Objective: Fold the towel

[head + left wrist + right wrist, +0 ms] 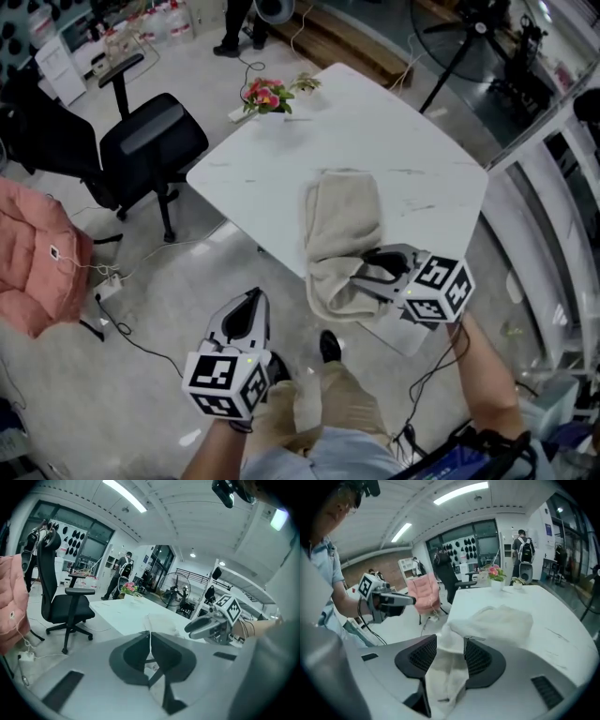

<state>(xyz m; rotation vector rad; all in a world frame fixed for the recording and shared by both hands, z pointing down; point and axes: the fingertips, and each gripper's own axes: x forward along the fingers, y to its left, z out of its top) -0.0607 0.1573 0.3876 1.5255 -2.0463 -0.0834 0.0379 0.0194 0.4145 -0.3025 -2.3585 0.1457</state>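
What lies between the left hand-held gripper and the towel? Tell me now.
Only bare floor: in the head view, the left hand-held gripper hangs off the table, apart from the towel draped over its near edge.

Your right gripper (367, 272) sits at the near edge of the white counter (281, 159), jaws apart around the near end of the beige towel (342, 220), which lies bunched lengthwise and droops over that edge. Your left gripper (253, 296) hangs off the counter, over the floor, jaws together and empty, well apart from the towel. Flowers (265, 96) stand at the far corner; a black chair (150, 141) and a pink jacket (33, 253) are at your left
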